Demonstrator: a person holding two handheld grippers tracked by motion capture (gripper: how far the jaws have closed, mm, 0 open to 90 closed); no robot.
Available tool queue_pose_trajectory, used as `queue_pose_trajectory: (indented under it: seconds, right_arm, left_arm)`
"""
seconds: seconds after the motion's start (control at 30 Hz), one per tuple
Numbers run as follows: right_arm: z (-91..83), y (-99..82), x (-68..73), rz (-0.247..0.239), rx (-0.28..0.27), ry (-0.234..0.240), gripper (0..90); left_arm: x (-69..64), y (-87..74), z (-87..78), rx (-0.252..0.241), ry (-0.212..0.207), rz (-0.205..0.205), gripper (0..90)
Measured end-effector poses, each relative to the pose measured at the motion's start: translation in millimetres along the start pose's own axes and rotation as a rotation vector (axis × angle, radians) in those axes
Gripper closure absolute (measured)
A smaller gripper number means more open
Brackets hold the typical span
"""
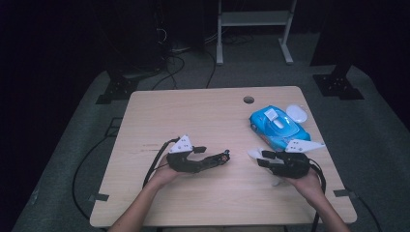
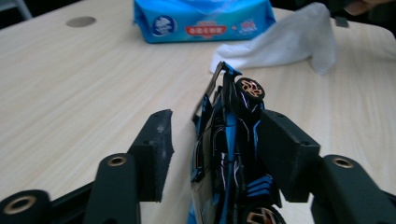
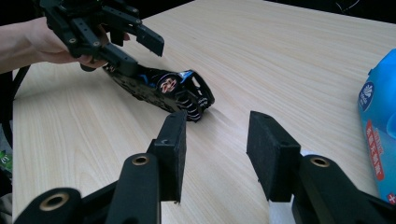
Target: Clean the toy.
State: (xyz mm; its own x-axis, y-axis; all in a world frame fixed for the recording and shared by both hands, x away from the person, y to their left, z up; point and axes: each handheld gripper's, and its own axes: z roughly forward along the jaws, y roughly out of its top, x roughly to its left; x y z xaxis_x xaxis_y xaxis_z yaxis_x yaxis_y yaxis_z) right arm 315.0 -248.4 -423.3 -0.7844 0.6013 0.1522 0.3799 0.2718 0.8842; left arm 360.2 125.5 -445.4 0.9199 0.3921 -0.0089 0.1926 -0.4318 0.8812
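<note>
The left gripper (image 1: 212,155) has the toy car (image 2: 231,154) between its jaws, tipped on its side on the table (image 1: 193,116). One pad bears on the car's upper side; the other stands off its underside, so the jaws are apart rather than clamped — a loose cradle. Turned this way, the car's flank likely faces the right gripper (image 1: 261,158) for wiping. The car is black and blue, with thin pale lines and copper-spoked wheels. Right of the car lies a white wipe (image 2: 285,42), near the right gripper; whether those spread jaws hold it cannot be told. Beyond the wipe sits the blue wipes pack (image 1: 278,126).
</note>
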Motion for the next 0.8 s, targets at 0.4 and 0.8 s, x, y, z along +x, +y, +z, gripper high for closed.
queue_pose_trajectory:
  seconds: [0.4, 0.8]
  right_arm:
    - [-2.3, 0.6, -2.0, 0.004, -0.004, -0.009, 56.3]
    - [-4.1, -1.0, -6.5, 0.011, 0.0, -0.014, 53.2]
  left_arm:
    - [-11.1, -12.9, 19.2, 0.11, -0.01, 0.039, 45.1]
    - [-12.6, -11.4, 18.0, 0.117, -0.017, 0.054, 41.5]
